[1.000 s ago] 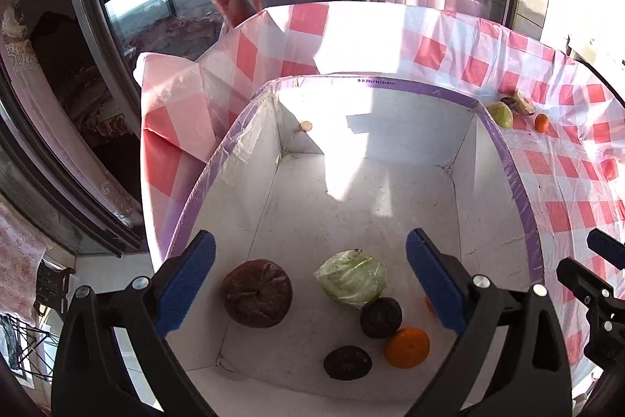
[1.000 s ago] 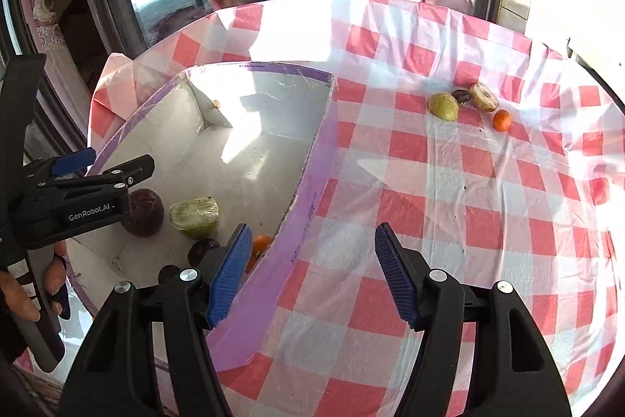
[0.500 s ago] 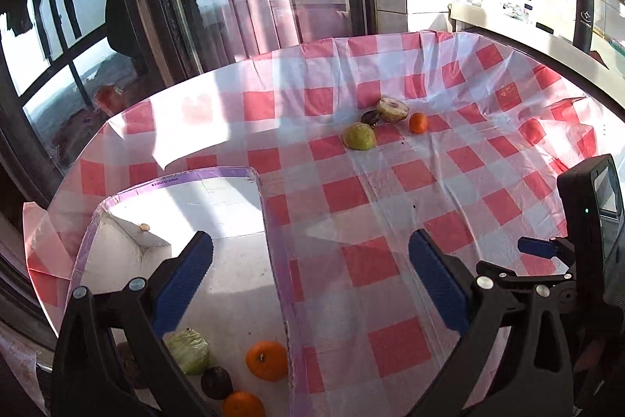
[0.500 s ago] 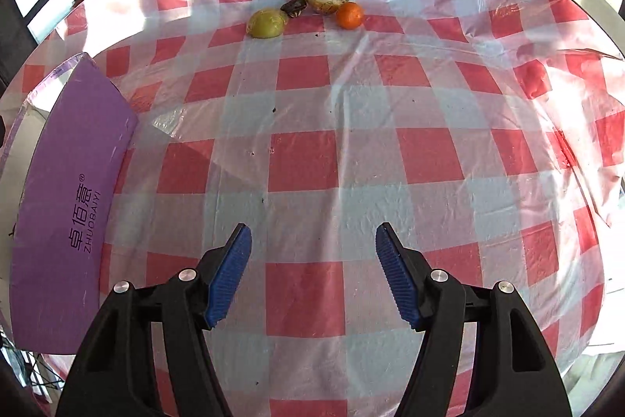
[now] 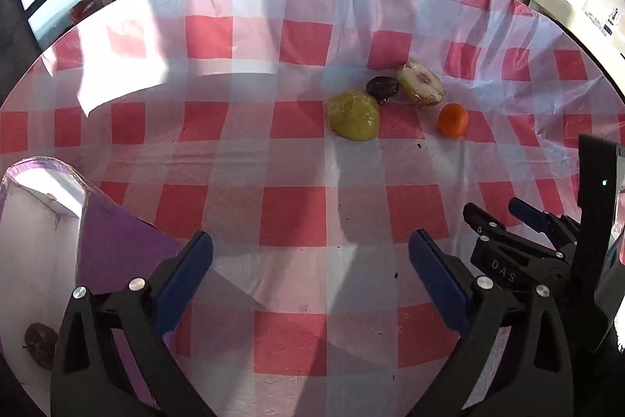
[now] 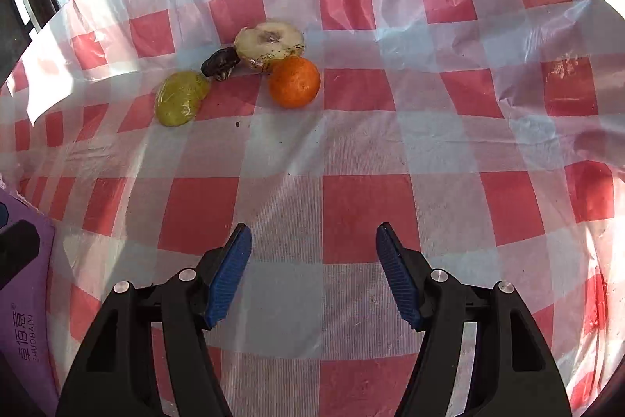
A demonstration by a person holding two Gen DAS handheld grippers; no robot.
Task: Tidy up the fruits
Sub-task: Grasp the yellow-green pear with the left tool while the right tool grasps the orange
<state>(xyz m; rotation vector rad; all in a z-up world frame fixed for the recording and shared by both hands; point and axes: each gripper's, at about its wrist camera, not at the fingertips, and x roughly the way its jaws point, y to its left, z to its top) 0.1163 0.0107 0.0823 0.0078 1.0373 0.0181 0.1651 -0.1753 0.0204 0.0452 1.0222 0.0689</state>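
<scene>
Both claws hung spread and empty above the checked cloth (image 6: pixel 363 127) on the counter: the left claw (image 5: pixel 310 272) and the right claw (image 6: pixel 313 266). Ahead lay four fruits close together: a green fruit (image 6: pixel 180 98), a dark one (image 6: pixel 220 62), a pale halved one (image 6: pixel 269 43) and an orange (image 6: pixel 294 82). The purple-edged box (image 5: pixel 117 245) sat at the left, a brown fruit (image 5: pixel 39 344) inside.

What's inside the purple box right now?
In the left wrist view, the purple box shows a white interior with one dark reddish-brown fruit near the bottom. The left tool and the frame edge cover the rest, so other contents cannot be seen.
</scene>
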